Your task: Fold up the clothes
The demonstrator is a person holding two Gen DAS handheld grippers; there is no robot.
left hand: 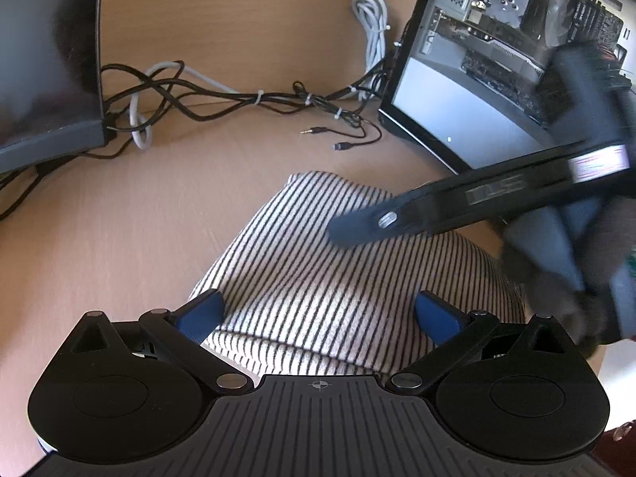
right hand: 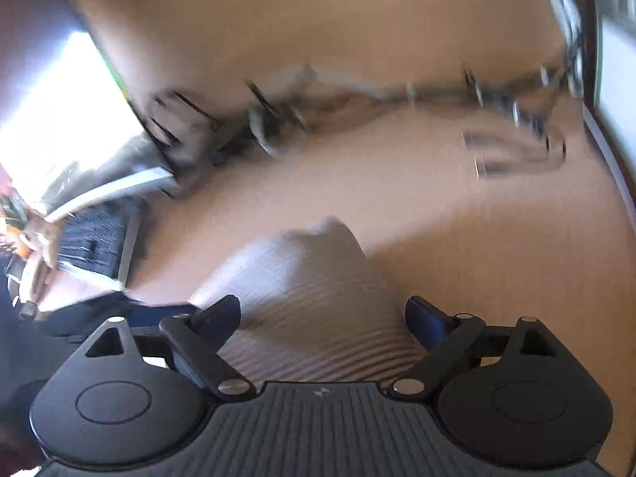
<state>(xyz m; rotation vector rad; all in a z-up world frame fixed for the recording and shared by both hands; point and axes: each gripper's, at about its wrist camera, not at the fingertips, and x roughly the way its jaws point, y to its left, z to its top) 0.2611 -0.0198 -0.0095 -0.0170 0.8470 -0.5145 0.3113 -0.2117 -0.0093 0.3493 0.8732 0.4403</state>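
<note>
A black-and-white striped garment (left hand: 318, 278) lies folded on the wooden desk (left hand: 119, 238). My left gripper (left hand: 318, 310) stands open just over its near edge, a blue finger on each side, with nothing held. In the left wrist view the right gripper (left hand: 349, 230) reaches in from the right, its tip over the garment's far part. The right wrist view is blurred by motion: the striped garment (right hand: 310, 298) sits between the open fingers of my right gripper (right hand: 324, 314), and the fingers do not pinch it.
A tangle of black and grey cables (left hand: 238, 99) runs along the back of the desk. A dark monitor (left hand: 43, 59) stands at left. An open computer case (left hand: 516, 39) stands at right. A keyboard (right hand: 95, 238) shows at left in the right wrist view.
</note>
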